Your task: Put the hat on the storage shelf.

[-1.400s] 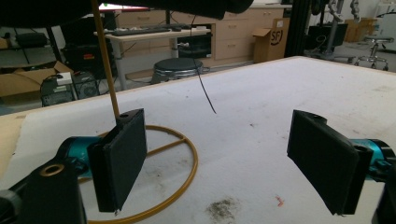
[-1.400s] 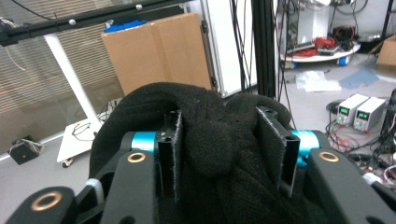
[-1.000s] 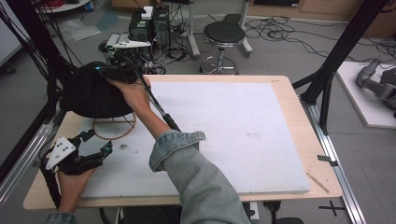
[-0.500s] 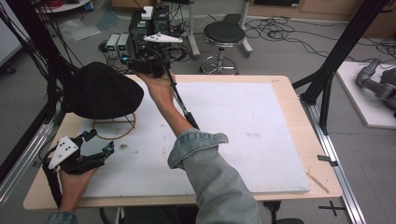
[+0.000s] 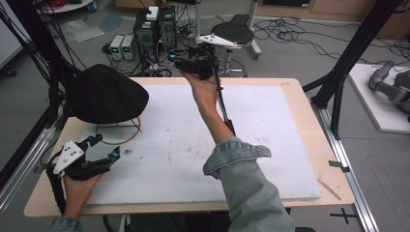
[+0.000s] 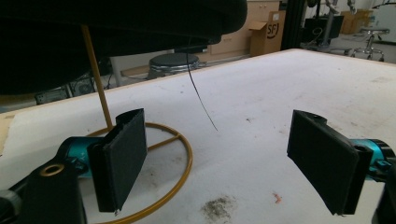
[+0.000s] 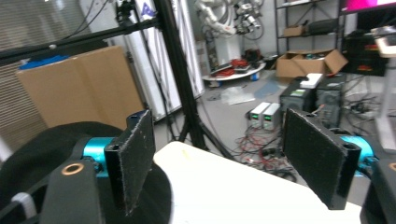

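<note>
- The hat (image 5: 106,94) is seen perched on a thin gold stand (image 5: 118,133) at the far left of the bench (image 5: 290,96); the stand's ring base lies flat on the white sheet (image 5: 261,140).
- The right claw (image 5: 186,63) is held high over the far bench edge, jaws apart and empty, well to the right of the hat.
- The left claw (image 5: 104,150) is rested low near the front left corner, jaws wide apart and empty, just in front of the ring base.
- A tip-over is judged the main risk: the hat is carried top-heavy on a slim rod (image 6: 95,77), so a sideways nudge from either claw would likely topple stand and hat together.
- If the ring (image 6: 180,163) is bumped or pinned by the left claw, the stand could be dragged or tilted.
- A loose black thread (image 6: 201,100) hangs from the hat's rim; it could be snagged by a jaw and the hat pulled askew.
- Soft fabric may be pinched unevenly and slip out of the pads (image 7: 135,158).
- Beyond the far edge, computer boxes (image 5: 154,29), cables and a stool (image 5: 232,34) are seen on the floor; a hat knocked that way would fall among them.
- A black frame post (image 5: 338,72) stands at the right, clear of the work.
- Nothing is placed between the left claw and the stand.
</note>
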Tool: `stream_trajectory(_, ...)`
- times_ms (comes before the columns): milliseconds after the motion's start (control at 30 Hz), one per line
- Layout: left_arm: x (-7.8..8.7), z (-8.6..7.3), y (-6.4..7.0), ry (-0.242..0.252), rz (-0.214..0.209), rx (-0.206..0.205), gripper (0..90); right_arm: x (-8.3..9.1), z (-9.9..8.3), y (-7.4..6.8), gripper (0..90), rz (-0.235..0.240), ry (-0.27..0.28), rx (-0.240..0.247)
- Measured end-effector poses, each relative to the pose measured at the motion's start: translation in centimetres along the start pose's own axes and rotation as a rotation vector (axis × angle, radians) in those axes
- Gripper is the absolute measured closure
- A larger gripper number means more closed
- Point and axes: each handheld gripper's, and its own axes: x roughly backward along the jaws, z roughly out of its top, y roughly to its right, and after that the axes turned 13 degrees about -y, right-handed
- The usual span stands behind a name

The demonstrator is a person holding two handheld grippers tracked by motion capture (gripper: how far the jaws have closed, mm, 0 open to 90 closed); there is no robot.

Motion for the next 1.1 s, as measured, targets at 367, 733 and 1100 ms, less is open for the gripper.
stream_trajectory(367,0.2,0.0,0.1,0.003,0.001,0.001,20.2,5.2,0.1,2.9,17.9,-0.101,0.041,0.017)
stream_trajectory(733,0.3,-0.1,0.1,0.000,0.009,-0.005,20.5,10.8,-2.5,6.7,12.9,-0.200,0.040,-0.020)
stream_trajectory(1100,0.2,-0.1,0.1,-0.007,0.013,-0.008,20.5,15.0,-7.1,9.1,12.5,-0.323,0.045,-0.006)
